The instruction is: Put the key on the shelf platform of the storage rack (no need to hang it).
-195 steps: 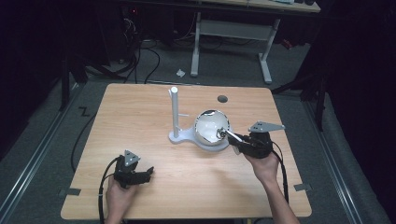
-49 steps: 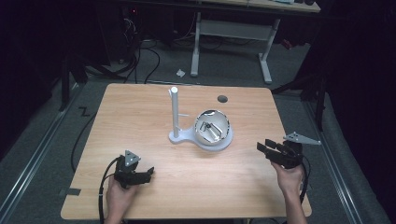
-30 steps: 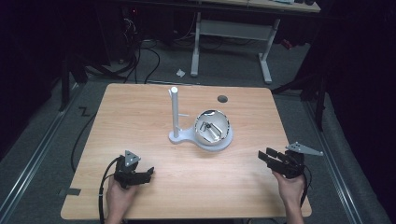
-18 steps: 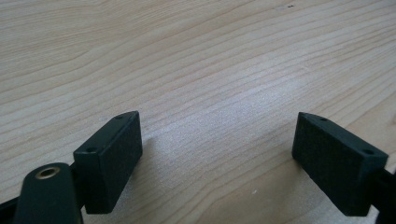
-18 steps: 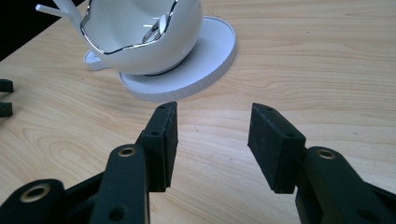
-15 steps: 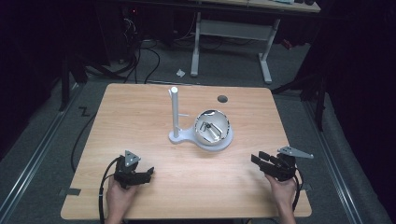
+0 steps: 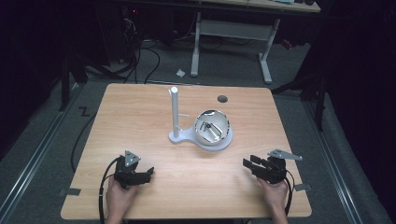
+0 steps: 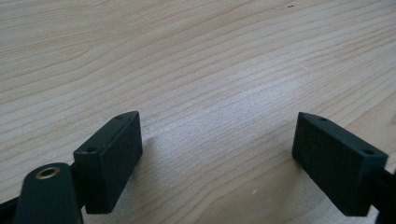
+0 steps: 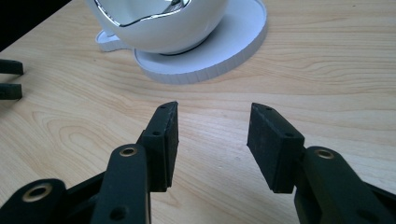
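A white bowl [image 7: 213, 128] with a shiny inside sits tilted on a white base plate [image 7: 187, 136] at the table's middle, with metal pieces in it that I cannot identify. A white upright post [image 7: 174, 109] rises from the same base. My right gripper [image 7: 249, 162] rests near the front right of the table, open and empty, its jaws pointing left toward the bowl. In the right gripper view the gripper [image 9: 212, 116] stands a short way off the bowl [image 9: 159, 28] and base plate [image 9: 224, 51]. My left gripper [image 7: 148, 173] lies at the front left, open [image 8: 217, 130] over bare wood.
The wooden table [image 7: 140, 116] has a dark round hole [image 7: 222, 98] near its back edge. Behind the table stand the white legs of another desk [image 7: 233, 30] and cables on the floor. The left gripper's jaw tips [image 9: 9, 79] show at the far left of the right gripper view.
My right gripper drew back from the bowl to the table's front right, then edged a little left. The left gripper has stayed where it was.
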